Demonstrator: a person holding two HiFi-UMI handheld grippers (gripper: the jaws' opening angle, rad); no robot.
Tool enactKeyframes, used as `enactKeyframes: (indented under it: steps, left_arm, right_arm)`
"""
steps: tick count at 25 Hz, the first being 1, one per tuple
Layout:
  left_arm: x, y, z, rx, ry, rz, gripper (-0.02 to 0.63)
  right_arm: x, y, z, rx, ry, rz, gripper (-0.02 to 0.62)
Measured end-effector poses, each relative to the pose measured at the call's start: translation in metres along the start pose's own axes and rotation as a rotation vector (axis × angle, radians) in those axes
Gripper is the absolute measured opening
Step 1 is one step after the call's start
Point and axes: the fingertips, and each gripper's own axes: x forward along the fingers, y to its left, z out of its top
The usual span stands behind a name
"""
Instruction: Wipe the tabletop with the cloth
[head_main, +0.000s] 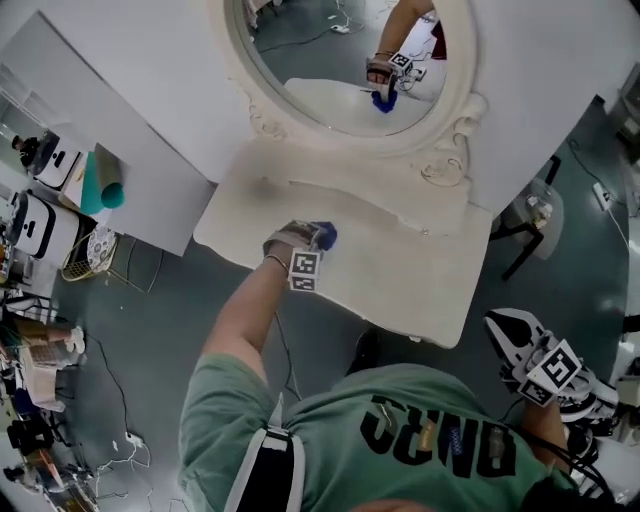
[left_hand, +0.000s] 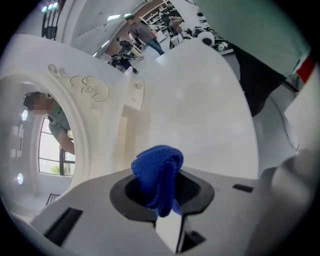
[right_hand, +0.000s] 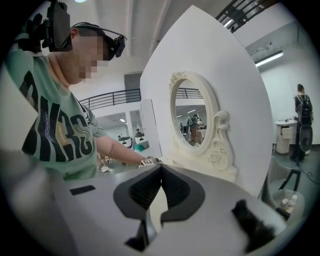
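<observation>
The oval mirror (head_main: 340, 55) in its carved white frame stands at the back of the white bench (head_main: 410, 275). In front of the mirror, just below the lower edge of its frame and a little to the left of its middle, the left gripper (head_main: 320, 238) reaches over the bench top. Its fingers (left_hand: 200, 192) pinch a bunched blue cloth (left_hand: 159, 172). A folded wad of the cloth sticks out past the fingertips toward the mirror's base. In the head view the cloth (head_main: 327, 236) sits down on the bench surface, as far as that view shows. The person's bare forearm (head_main: 245, 310) runs back from the gripper, away from the mirror. The glass reflects the gripper and the blue wad.

The right gripper (head_main: 500, 330) hangs well away from the mirror, off the bench's near right corner and above the floor. Its fingers (right_hand: 175, 187) are pressed together at the tips, with nothing between them. Its own view looks across at the mirror (right_hand: 192, 117) from the side, with the person's green printed shirt (right_hand: 52, 135) to the left of it.
</observation>
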Motion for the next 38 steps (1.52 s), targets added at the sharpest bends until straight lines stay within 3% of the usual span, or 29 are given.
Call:
enactKeyframes:
  steps: [4,8,11,14,19,25,32,35,38]
  left_arm:
    - [0.060,0.057,-0.012,0.049,-0.036,0.014,0.094]
    - [0.103,0.081,-0.021,0.105,-0.068,0.009,0.094]
    - [0.120,0.075,-0.023,0.144,-0.101,-0.012,0.094]
    - [0.123,0.069,-0.019,0.117,-0.133,-0.017,0.094]
    - [0.095,0.034,-0.019,0.147,-0.169,-0.061,0.094]
    - [0.004,-0.076,-0.003,0.076,-0.228,-0.147,0.093]
    - [-0.093,-0.212,0.039,-0.067,-0.197,-0.325,0.094]
    - [-0.104,-0.217,0.061,-0.127,-0.179,-0.318,0.094]
    - [-0.086,-0.155,0.068,-0.194,-0.165,-0.200,0.094]
  right_arm:
    - [0.037,-0.019,0.006,0.033,0.010,-0.069,0.012]
    - [0.067,-0.029,0.008,0.037,0.052,-0.113,0.012]
    - [0.081,-0.035,0.010,0.050,0.069,-0.132,0.012]
    - [0.090,-0.039,0.012,0.060,0.078,-0.129,0.012]
    - [0.099,-0.036,0.013,0.055,0.067,-0.086,0.012]
    - [0.078,-0.021,0.006,0.028,0.036,-0.017,0.012]
    - [0.011,0.003,-0.016,0.014,-0.010,0.049,0.012]
    - [-0.015,0.011,-0.020,0.009,-0.022,0.060,0.012]
    - [-0.030,0.016,-0.018,0.000,-0.029,0.056,0.012]
